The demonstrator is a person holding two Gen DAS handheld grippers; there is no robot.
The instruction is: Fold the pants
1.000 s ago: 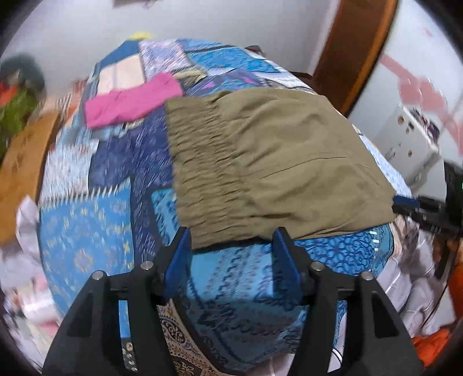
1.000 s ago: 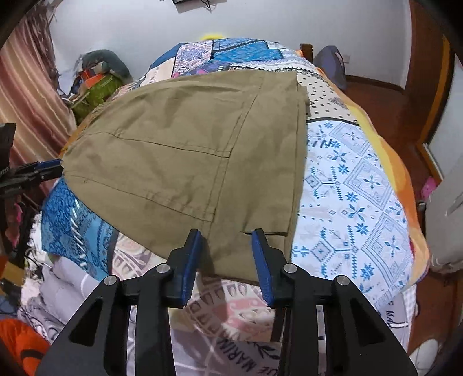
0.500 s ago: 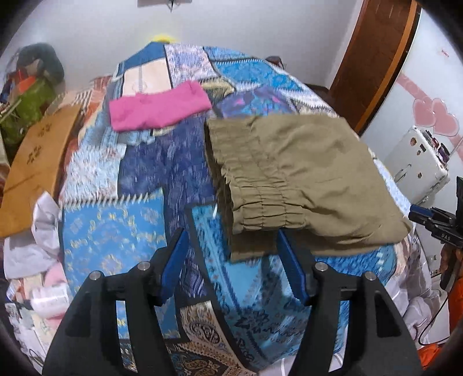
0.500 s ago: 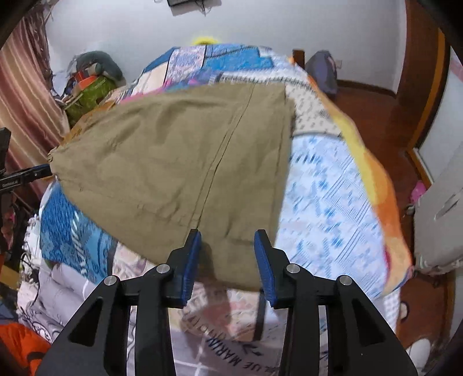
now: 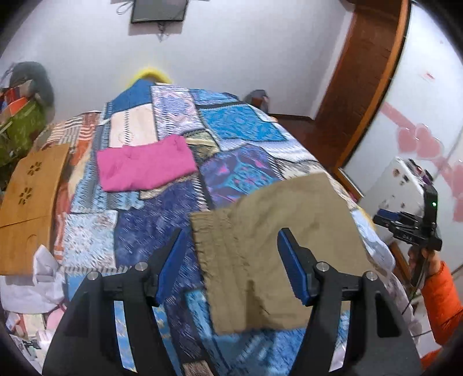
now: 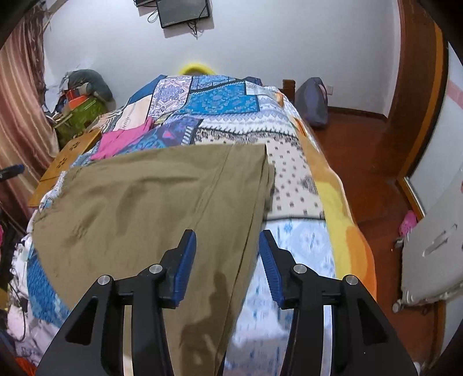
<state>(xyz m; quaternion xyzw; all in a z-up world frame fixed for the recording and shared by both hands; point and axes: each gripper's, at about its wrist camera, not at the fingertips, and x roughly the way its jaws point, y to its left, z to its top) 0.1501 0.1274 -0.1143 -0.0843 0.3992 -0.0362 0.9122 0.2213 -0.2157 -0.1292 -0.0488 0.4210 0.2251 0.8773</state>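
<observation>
Olive pants lie folded on the patchwork bedspread, at the near end of the bed, shifted toward the wooden door side. In the left wrist view the gathered elastic waistband is the edge facing away from the door; the rest of the fabric runs flat toward the door-side edge of the bed. In the right wrist view a long seam runs diagonally down the pants, and the cloth shows a few shallow creases.

Left gripper: jaws spread wide, 2 blue pads apart, nothing between them. It hovers above the pants' waistband end, not touching the cloth as far as the view shows.

Right gripper: jaws also parted and unloaded, poised over the door-side edge of the pants, with the fabric edge passing below the gap. It also shows at the right border of the left wrist view, well clear of the pants, held by a hand in an orange sleeve.

Other items, relative to the pants (frames partly motion-blurred):
- 1 folded pink garment farther up the bed, well apart.
- Wooden board beside the bed, on the side away from the door.
- Dark screen on the far wall, beyond the head of the bed.
</observation>
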